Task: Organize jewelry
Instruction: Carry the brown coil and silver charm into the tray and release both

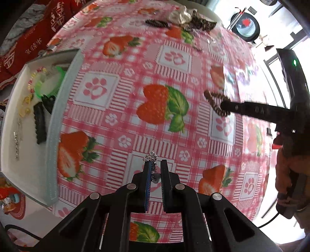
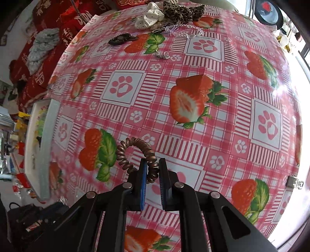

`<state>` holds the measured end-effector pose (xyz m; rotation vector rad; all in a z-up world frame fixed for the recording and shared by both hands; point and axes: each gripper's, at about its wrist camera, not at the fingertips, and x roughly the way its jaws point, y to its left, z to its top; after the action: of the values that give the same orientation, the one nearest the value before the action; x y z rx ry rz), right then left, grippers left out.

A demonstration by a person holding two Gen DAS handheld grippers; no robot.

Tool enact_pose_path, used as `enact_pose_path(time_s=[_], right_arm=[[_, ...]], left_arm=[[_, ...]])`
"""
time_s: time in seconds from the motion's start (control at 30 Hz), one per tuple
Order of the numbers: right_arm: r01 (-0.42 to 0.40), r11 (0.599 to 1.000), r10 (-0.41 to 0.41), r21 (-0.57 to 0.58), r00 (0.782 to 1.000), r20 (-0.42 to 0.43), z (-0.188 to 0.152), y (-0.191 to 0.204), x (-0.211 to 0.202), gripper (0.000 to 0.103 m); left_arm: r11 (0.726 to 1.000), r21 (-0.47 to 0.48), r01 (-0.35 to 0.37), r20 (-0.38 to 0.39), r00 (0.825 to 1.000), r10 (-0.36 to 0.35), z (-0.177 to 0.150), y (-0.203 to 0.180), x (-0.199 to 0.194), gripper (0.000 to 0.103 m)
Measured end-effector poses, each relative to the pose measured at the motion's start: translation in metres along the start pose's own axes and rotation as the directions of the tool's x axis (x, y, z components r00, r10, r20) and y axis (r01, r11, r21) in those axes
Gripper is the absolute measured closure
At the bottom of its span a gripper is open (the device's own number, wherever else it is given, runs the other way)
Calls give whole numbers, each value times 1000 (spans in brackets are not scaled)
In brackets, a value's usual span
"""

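Observation:
My left gripper [image 1: 155, 161] is shut on a silver earring [image 1: 152, 158] with a dangling pearl, held above the strawberry tablecloth [image 1: 124, 64]. My right gripper [image 2: 152, 161] is shut on a brown spiral hair tie [image 2: 133, 150]; it also shows in the left wrist view [image 1: 214, 102] at the right. A white jewelry tray [image 1: 56, 120] with a pale green rim lies at the table's left edge and holds a green ring, black clips, beads and a chain. The tray shows in the right wrist view [image 2: 45, 151] too.
At the table's far side lie a white scrunchie [image 2: 149, 16], a leopard-print bow [image 2: 180, 11], a dark hair clip [image 2: 120, 39], a clear chain [image 2: 186, 31] and a small silver piece [image 2: 162, 55]. A metal clip [image 2: 294, 183] sits at the right edge. Red cloth [image 1: 29, 42] lies beyond the left edge.

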<state>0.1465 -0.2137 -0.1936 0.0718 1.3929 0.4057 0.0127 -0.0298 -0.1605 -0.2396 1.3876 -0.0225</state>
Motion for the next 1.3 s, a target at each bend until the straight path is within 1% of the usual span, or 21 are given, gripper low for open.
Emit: enact_pose_path(time_s=[0.1,0.27,0.4,0.53,0.67,0.83,0.9,1.1,1.3], right_arm=[[-22,1000,22,4,1000,-2,-1,5,-2,90],[-45,999,45,-13,999,-3,-2,19,-6,90],[-57,998,57,-39,998,3,-3,38,-10,90],[-67,995,67,-70,998,9,-4,64,-10,90],[-78,992,79,-97,997,9,-6,99,-8,90],[-110,982,109,-156,994,-13,-10,154,-1,90],[-126,976,123,-179,992,-27,-13,178,5,90],[-167,952,152,-258,985,-77,-24,245,23,90],[-179,928,143,-327,981,-132,-36,295,43,90]], left_arm=[[1000,-4,-7,21,1000,7,6,7,-11,87],[1000,-18,-8,59,998,9,5,14,-18,87],[1000,-21,-7,84,996,8,6,25,-25,87],[1000,-20,-3,113,994,5,6,47,-36,87],[999,-34,-12,131,991,16,5,79,-48,87],[997,-72,-34,142,989,44,-3,127,-58,87],[995,-92,-48,135,989,60,-7,150,-59,87],[988,-136,-77,114,989,92,-18,204,-55,87],[985,-141,-95,82,991,107,-24,239,-41,87]])
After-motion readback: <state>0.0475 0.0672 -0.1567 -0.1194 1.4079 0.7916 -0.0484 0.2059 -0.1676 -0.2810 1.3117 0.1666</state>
